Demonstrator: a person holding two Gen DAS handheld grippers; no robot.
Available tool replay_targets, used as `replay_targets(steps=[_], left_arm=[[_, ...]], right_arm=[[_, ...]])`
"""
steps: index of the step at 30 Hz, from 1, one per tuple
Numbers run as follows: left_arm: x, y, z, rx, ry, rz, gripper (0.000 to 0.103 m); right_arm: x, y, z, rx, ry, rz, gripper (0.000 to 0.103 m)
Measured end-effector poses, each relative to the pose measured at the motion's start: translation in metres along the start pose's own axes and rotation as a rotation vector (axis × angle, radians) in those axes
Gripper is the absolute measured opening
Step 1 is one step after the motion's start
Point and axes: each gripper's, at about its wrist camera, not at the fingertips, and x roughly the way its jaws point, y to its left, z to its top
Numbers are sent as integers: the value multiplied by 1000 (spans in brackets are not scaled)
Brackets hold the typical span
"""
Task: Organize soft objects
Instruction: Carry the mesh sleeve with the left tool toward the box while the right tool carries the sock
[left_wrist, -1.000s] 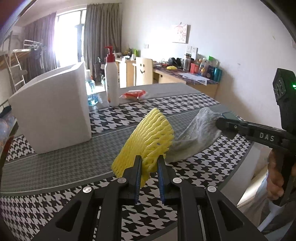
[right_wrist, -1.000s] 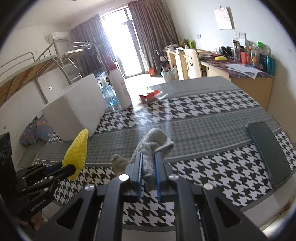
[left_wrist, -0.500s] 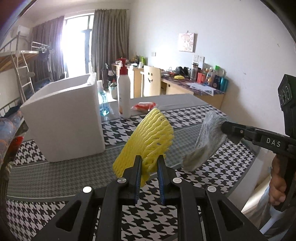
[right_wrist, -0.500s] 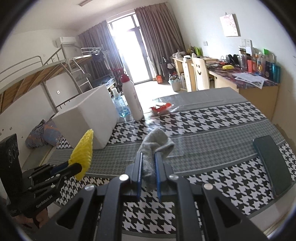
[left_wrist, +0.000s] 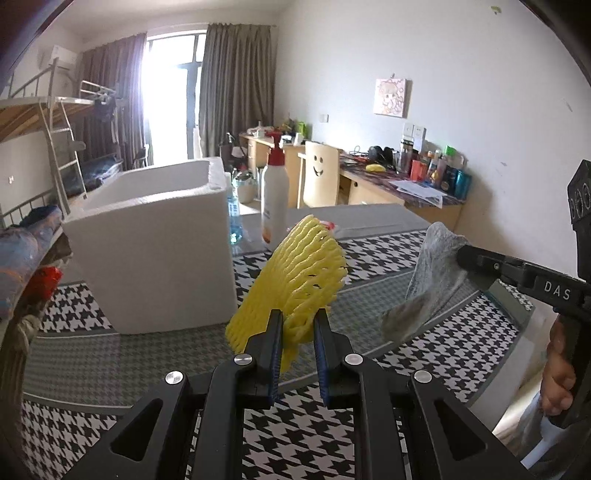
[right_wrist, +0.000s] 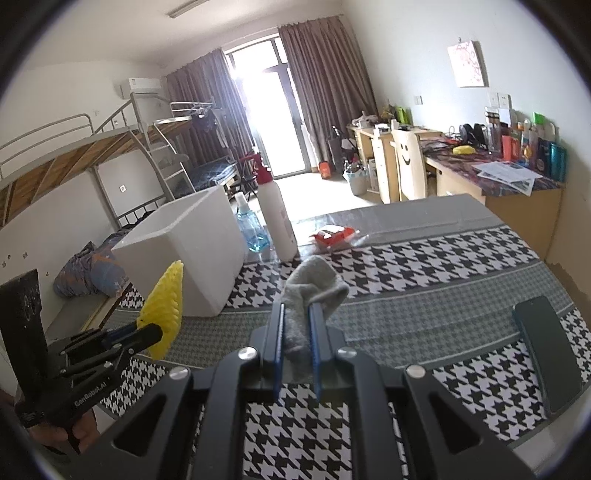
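My left gripper (left_wrist: 298, 318) is shut on a yellow foam net sleeve (left_wrist: 295, 277) and holds it in the air above the table. It also shows at the left of the right wrist view (right_wrist: 164, 302). My right gripper (right_wrist: 296, 314) is shut on a grey sock (right_wrist: 310, 291), lifted clear of the table; the sock hangs at the right of the left wrist view (left_wrist: 428, 280). A white foam box (left_wrist: 155, 243) with an open top stands on the table ahead and to the left (right_wrist: 184, 251).
A white pump bottle (right_wrist: 275, 221) with a red top, a blue spray bottle (right_wrist: 251, 232) and a red packet (right_wrist: 332, 236) stand behind the box. A dark phone (right_wrist: 546, 354) lies near the table's right edge. The cloth (right_wrist: 424, 280) is houndstooth.
Both grippers have risen and moved toward the white box with their loads. The sock has left the table and now hangs free.
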Motion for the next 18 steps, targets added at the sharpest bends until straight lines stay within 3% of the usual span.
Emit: replay_targets(steps=[18], left_arm=[[-8, 11, 25, 7, -45, 27, 17]], right_arm=[[7, 13, 16, -53, -29, 22, 16]])
